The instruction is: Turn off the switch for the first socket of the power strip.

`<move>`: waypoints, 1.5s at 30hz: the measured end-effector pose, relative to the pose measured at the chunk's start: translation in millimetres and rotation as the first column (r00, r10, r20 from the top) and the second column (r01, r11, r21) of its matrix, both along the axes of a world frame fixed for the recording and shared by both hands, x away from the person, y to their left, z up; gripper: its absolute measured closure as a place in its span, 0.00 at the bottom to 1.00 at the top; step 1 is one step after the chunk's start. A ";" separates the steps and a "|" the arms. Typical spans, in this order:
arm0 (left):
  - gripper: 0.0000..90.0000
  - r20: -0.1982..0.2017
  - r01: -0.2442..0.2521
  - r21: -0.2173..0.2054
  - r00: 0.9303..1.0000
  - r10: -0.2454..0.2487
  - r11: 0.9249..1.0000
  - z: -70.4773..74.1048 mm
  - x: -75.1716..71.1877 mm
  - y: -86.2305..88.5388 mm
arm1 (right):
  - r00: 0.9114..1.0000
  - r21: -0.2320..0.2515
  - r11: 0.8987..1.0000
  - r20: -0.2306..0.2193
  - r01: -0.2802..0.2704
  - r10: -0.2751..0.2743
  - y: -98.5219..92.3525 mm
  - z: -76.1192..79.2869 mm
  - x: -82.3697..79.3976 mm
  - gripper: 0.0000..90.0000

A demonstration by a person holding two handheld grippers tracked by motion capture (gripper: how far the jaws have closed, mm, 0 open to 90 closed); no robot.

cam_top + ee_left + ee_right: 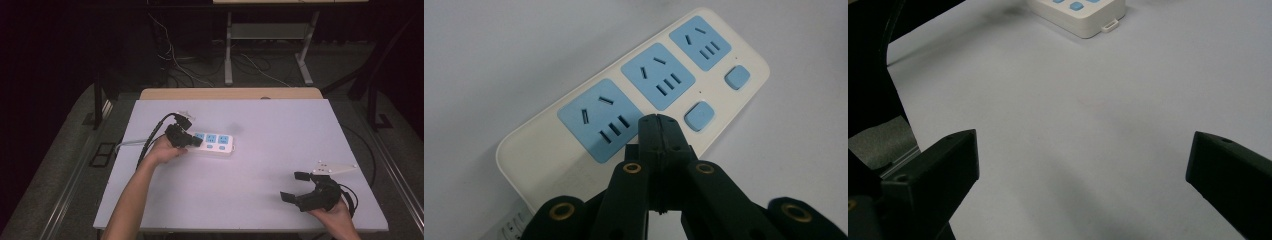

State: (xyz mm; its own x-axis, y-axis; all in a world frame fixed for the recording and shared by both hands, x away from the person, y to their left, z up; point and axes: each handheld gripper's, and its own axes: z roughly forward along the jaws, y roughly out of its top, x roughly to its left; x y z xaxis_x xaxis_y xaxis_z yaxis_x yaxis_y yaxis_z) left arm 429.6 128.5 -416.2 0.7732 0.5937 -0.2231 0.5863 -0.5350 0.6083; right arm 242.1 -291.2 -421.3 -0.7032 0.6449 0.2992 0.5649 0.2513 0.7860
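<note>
A white power strip [216,143] with three blue sockets and blue buttons lies left of the table's middle. In the left gripper view the power strip [639,105] runs diagonally, and my left gripper [658,120] is shut with nothing between its jaws. Its tips hover over the strip's front edge, between the nearest socket and a blue button [699,115]; whether they touch it I cannot tell. In the high view the left gripper [196,141] sits at the strip's left end. My right gripper [294,186] rests open near the front right corner, nothing between its jaws; the strip's end [1083,15] shows far ahead.
The strip's grey cord [131,145] leaves the table [280,130] at its left edge. The left gripper's black cable [152,137] loops over that side. A wooden board [230,93] lies along the far edge. Desk legs and loose cables stand on the floor behind.
</note>
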 end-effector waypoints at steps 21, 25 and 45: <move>1.00 0.045 -0.019 0.050 0.999 0.017 0.999 8.6 -3.1 -6.1 | 1.000 0.007 1.000 -0.005 0.011 -0.011 -1.2 0.0 1.9 0.00; 1.00 0.068 -0.038 -0.008 0.997 0.039 0.999 17.5 -5.3 0.6 | 1.000 0.008 1.000 -0.003 0.011 -0.011 -1.6 0.0 2.2 0.00; 0.90 0.135 -0.113 -0.069 0.983 0.121 0.991 50.0 -26.8 30.1 | 1.000 0.016 1.000 0.000 0.018 -0.018 -2.7 0.7 1.3 0.00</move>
